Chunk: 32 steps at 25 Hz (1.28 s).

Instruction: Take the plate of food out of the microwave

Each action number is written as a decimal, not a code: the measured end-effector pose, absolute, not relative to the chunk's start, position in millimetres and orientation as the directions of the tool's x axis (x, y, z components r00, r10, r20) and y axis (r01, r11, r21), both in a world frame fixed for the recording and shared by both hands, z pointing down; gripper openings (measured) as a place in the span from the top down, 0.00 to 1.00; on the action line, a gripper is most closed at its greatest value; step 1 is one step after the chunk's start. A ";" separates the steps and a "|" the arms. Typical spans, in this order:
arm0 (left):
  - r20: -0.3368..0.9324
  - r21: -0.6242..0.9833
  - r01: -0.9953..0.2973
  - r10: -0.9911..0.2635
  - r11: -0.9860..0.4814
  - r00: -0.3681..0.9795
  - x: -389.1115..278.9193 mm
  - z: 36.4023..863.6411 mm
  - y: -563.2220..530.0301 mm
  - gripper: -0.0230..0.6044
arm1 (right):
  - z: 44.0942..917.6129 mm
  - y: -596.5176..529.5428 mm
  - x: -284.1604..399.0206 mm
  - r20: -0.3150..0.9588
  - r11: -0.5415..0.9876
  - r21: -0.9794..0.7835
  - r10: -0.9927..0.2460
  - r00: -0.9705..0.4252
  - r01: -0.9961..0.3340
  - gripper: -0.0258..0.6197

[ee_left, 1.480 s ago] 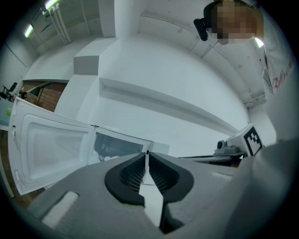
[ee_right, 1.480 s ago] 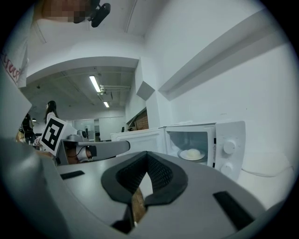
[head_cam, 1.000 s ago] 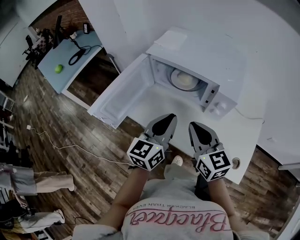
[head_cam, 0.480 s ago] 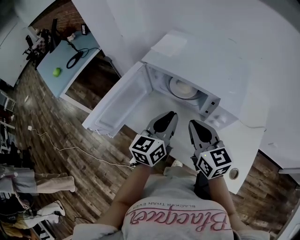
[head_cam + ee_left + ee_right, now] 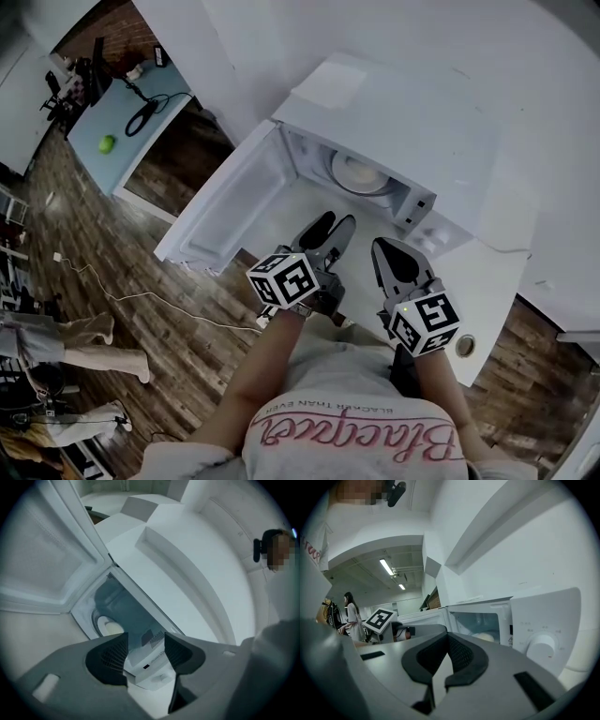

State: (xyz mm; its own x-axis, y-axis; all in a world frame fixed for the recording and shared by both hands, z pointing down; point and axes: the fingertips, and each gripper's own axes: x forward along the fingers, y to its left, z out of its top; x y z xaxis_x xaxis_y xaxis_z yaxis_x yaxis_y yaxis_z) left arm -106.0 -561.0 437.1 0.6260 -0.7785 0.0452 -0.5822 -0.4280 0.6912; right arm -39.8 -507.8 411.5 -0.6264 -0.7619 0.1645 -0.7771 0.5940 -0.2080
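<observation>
The white microwave (image 5: 394, 122) stands on a white table (image 5: 492, 277) with its door (image 5: 220, 211) swung wide to the left. Inside, a plate of pale food (image 5: 359, 172) rests on the turntable; the plate (image 5: 108, 627) also shows in the left gripper view, and the food (image 5: 485, 637) in the right gripper view. My left gripper (image 5: 330, 225) hovers just before the oven's mouth. Its jaws are opening, with nothing between them (image 5: 145, 640). My right gripper (image 5: 387, 247) is beside it, shut and empty (image 5: 447, 638), in front of the control panel with its dial (image 5: 542, 647).
A flat white box (image 5: 330, 84) lies on top of the microwave. A small round object (image 5: 462, 345) sits near the table's front edge. A blue table (image 5: 131, 141) with a green ball (image 5: 106, 143) stands far left, and a person (image 5: 66, 342) is on the wooden floor.
The left gripper's jaws have spread apart from shut. The view has drawn a little nearer the microwave. The right gripper stays shut.
</observation>
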 end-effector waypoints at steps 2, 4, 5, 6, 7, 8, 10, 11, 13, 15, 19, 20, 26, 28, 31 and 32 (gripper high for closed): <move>0.051 0.716 -0.566 -0.777 -0.410 0.627 -107.8 443.0 -566.0 0.59 | 413.4 -507.8 -39.4 0.168 0.595 -0.205 -0.760 -0.627 -0.777 0.95; 0.060 0.731 -0.559 -0.779 -0.391 0.624 -108.2 450.4 -570.9 0.59 | 415.8 -508.7 -38.7 0.173 0.596 -0.204 -0.759 -0.628 -0.777 0.95; 0.071 0.737 -0.562 -0.783 -0.376 0.617 -108.5 455.3 -574.0 0.60 | 417.0 -509.4 -38.4 0.175 0.597 -0.203 -0.758 -0.628 -0.776 0.95; 0.087 0.740 -0.570 -0.789 -0.358 0.608 -109.3 461.2 -577.6 0.60 | 418.0 -510.3 -38.2 0.178 0.597 -0.201 -0.757 -0.629 -0.776 0.95; 0.107 0.743 -0.580 -0.795 -0.335 0.597 -110.6 468.1 -581.7 0.60 | 419.0 -511.3 -38.4 0.181 0.598 -0.200 -0.756 -0.629 -0.776 0.95; 0.131 0.746 -0.590 -0.800 -0.310 0.586 -112.0 475.8 -586.2 0.60 | 420.0 -512.3 -38.8 0.184 0.598 -0.199 -0.755 -0.629 -0.776 0.95; 0.174 0.761 -0.595 -0.803 -0.258 0.570 -113.1 489.1 -596.0 0.60 | 422.2 -513.9 -40.0 0.190 0.597 -0.199 -0.755 -0.628 -0.777 0.95; 0.193 0.772 -0.593 -0.803 -0.231 0.564 -113.0 494.8 -600.9 0.60 | 423.5 -514.7 -40.7 0.194 0.595 -0.200 -0.755 -0.627 -0.779 0.95; 0.233 0.786 -0.592 -0.802 -0.177 0.550 -113.5 506.1 -610.8 0.60 | 426.0 -517.9 -41.9 0.204 0.590 -0.199 -0.756 -0.622 -0.783 0.95; 0.271 0.791 -0.597 -0.797 -0.135 0.539 -114.1 515.7 -620.6 0.60 | 427.7 -522.7 -42.7 0.211 0.583 -0.196 -0.760 -0.614 -0.789 0.95; 0.312 0.805 -0.587 -0.783 -0.082 0.538 -114.4 528.1 -637.9 0.60 | 429.9 -531.5 -44.7 0.217 0.570 -0.195 -0.768 -0.602 -0.798 0.95; 0.316 0.812 -0.579 -0.778 -0.074 0.543 -113.7 530.2 -641.4 0.60 | 430.9 -533.2 -45.6 0.220 0.568 -0.195 -0.769 -0.600 -0.799 0.95; 0.394 0.829 -0.558 -0.747 0.038 0.535 -113.9 551.8 -660.6 0.60 | 436.9 -544.8 -51.9 0.227 0.553 -0.210 -0.774 -0.591 -0.806 0.95; 0.434 0.819 -0.568 -0.741 0.087 0.512 -115.6 559.1 -667.6 0.60 | 439.9 -547.5 -54.4 0.233 0.552 -0.215 -0.772 -0.591 -0.806 0.95; 0.485 0.793 -0.597 -0.723 0.126 0.492 -114.7 567.3 -678.7 0.60 | 444.9 -551.3 -56.5 0.243 0.546 -0.224 -0.771 -0.589 -0.807 0.95; 0.501 0.784 -0.606 -0.714 0.136 0.489 -113.3 570.2 -681.8 0.60 | 446.3 -552.9 -56.4 0.245 0.542 -0.228 -0.772 -0.587 -0.809 0.95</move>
State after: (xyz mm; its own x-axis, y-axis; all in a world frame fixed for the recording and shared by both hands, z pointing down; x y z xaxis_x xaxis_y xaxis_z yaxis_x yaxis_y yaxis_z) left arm -113.3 -681.8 570.2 0.4893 -0.7136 0.5014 -0.6055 0.1358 0.7841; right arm -56.4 -552.9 446.3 -0.5866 -0.7720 0.2449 -0.8088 0.5421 -0.2280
